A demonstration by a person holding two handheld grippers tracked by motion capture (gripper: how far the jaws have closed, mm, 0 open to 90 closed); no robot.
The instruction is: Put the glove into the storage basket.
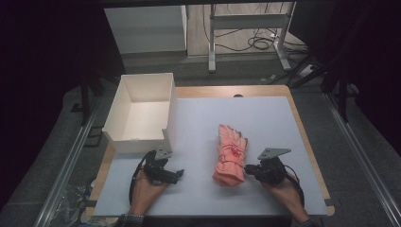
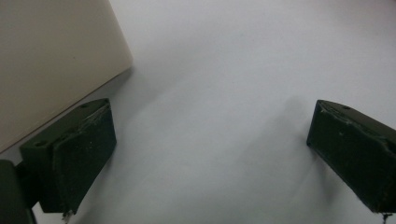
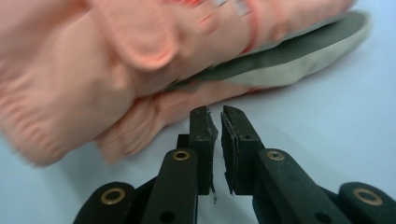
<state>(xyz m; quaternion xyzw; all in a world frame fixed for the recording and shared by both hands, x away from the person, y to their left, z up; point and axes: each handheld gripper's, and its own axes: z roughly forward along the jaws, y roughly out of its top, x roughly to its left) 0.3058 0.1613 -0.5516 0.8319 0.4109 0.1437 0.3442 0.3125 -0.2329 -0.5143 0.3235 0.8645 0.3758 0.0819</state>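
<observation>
- The right tool (image 1: 249, 168) had its jaws almost together, a thin slit left between the pads, and nothing was caught in that slit; the tips sat just short of the cuff end of the pink gloves (image 1: 231, 154).
- The left tool (image 1: 178, 174) stood wide open and held nothing, bare desk (image 2: 224, 70) between its jaws and the white box (image 1: 142, 111) just off to its side.
- Risk, as I judged it: with the jaws that near shut, a push forward would have shoved the gloves along the desk instead of taking hold; the tips would have butted the cloth.
- A second risk: a pinch at the loose knit cuff could have caught one layer alone, so the pair might have parted or hung lopsided on a lift.
- A third: the gloves looked soft and limp, so a grip at one end would have let the far end drag and snag on the box wall.
- In the right gripper view the gloves (image 3: 116, 65) lay directly ahead of the tool and to its left, touching the desk, close to the tips.
- They looked salmon pink and knitted, with ribbed cuffs, red stitching, and a grey-and-cream coated palm side showing at the lower edge.
- They lay flat, one stacked on the other, fingers pointing away from the right tool.
</observation>
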